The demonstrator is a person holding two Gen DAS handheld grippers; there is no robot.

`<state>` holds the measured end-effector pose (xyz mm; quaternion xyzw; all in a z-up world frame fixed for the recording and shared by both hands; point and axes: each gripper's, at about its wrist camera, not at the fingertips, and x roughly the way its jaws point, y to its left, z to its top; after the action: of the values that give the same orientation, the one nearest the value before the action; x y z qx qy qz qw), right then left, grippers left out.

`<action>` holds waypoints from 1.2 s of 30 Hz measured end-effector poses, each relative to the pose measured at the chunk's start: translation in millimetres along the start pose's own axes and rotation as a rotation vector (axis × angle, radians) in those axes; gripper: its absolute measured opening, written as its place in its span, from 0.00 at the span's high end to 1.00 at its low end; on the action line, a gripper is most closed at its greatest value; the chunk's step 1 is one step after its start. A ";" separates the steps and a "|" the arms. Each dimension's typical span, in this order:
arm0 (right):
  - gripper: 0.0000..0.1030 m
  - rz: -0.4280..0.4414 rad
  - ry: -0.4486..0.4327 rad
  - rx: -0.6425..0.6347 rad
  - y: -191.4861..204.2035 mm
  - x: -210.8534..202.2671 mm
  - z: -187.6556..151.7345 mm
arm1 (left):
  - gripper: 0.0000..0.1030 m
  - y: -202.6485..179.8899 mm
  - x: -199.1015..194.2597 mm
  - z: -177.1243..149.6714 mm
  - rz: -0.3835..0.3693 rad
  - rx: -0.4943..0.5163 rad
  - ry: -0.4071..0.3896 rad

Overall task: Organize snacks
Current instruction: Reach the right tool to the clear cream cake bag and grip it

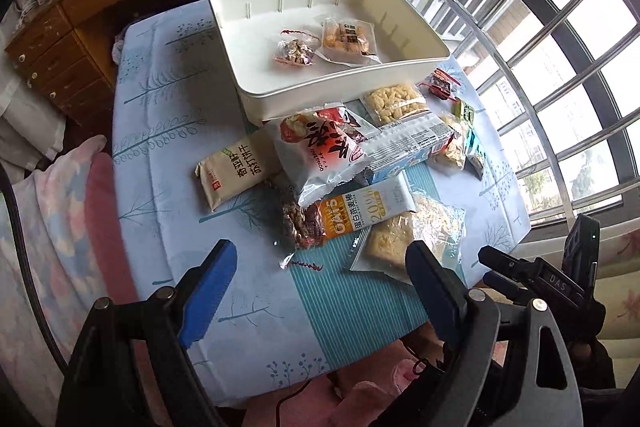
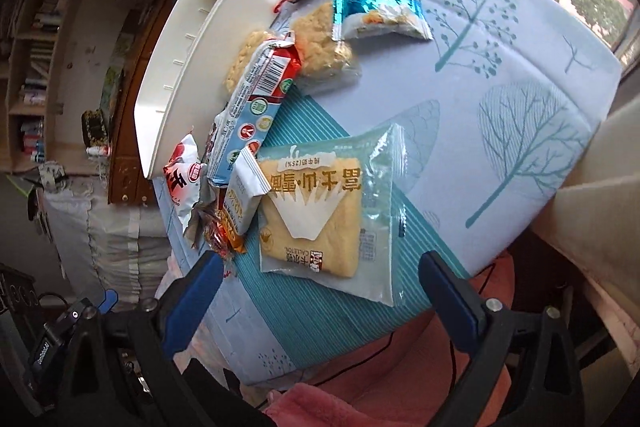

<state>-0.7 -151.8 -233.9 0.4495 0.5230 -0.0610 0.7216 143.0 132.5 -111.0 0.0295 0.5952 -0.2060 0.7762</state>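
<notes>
Both sets of jaws wide open, gripping nothing. Snacks piled on table [image 1: 168, 131] beside tray [image 1: 416, 39], bread pack [image 2: 320, 211] nearest right gripper [image 2: 320, 283]. Could slip, slick wrapper.

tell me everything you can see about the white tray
The white tray is a shallow rectangular bin that looks like matte plastic, with raised walls, small slots along its inner sides and a notched corner. It sits upright on the tree-print tablecloth at the far side of the table. Inside lie two snacks: a red-edged nut packet and a clear biscuit packet, side by side. The snack pile crowds its near wall; neither gripper touches it.
</notes>
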 end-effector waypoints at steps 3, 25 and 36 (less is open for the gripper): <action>0.07 0.008 -0.030 0.064 -9.1 5.7 -10.4 | 0.17 0.4 11.4 9.3 -0.016 0.038 0.017; 0.15 0.156 0.015 0.246 -51.6 48.0 -16.9 | 0.17 13.7 92.7 68.2 -0.038 -0.109 0.189; 0.32 0.234 0.064 0.205 -56.2 55.8 -2.2 | 0.17 7.5 141.1 77.8 0.018 -0.143 0.289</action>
<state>-8.8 -162.0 -312.0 0.5806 0.4808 -0.0150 0.6569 245.7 76.5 -222.1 0.0089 0.7135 -0.1496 0.6845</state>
